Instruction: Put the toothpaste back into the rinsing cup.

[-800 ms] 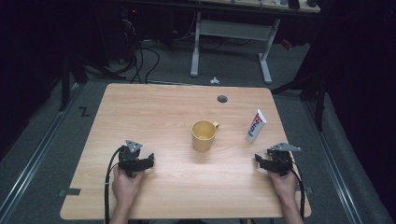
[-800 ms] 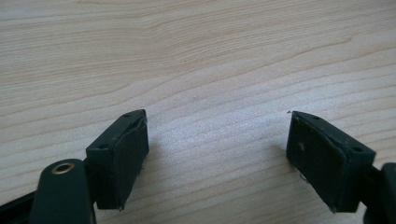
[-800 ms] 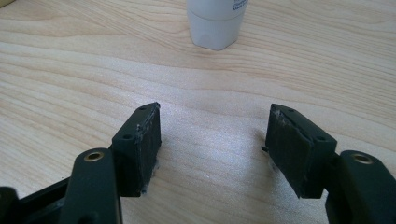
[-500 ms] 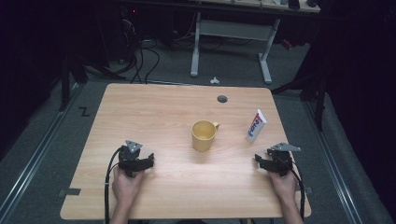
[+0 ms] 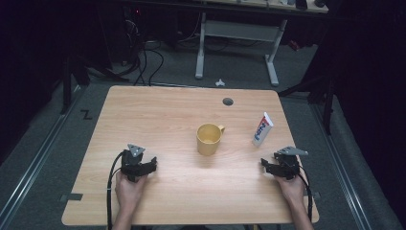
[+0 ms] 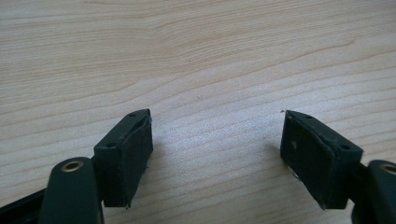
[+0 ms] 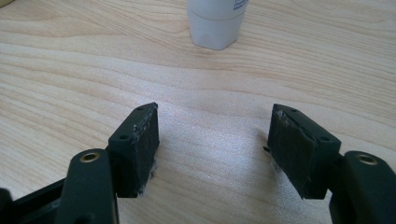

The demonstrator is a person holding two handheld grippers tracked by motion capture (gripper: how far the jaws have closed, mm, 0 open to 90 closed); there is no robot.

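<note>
Where both tongs, left [image 5: 154, 163] and right [image 5: 263, 164], gape empty: one mug [image 5: 208, 139], one tube [image 5: 262, 129], one table [image 5: 158, 115].

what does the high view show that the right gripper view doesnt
Only the high view: the yellow mug upright at mid-table, the left gripper and the hand holding it, the grommet hole, and the floor with cables.

Only the right gripper view: a close look between the right gripper's jaws, which stand wide apart with bare wood between them.

Both: the wooden table, the right gripper itself, and the white toothpaste tube standing on its cap, just ahead of that gripper.
</note>
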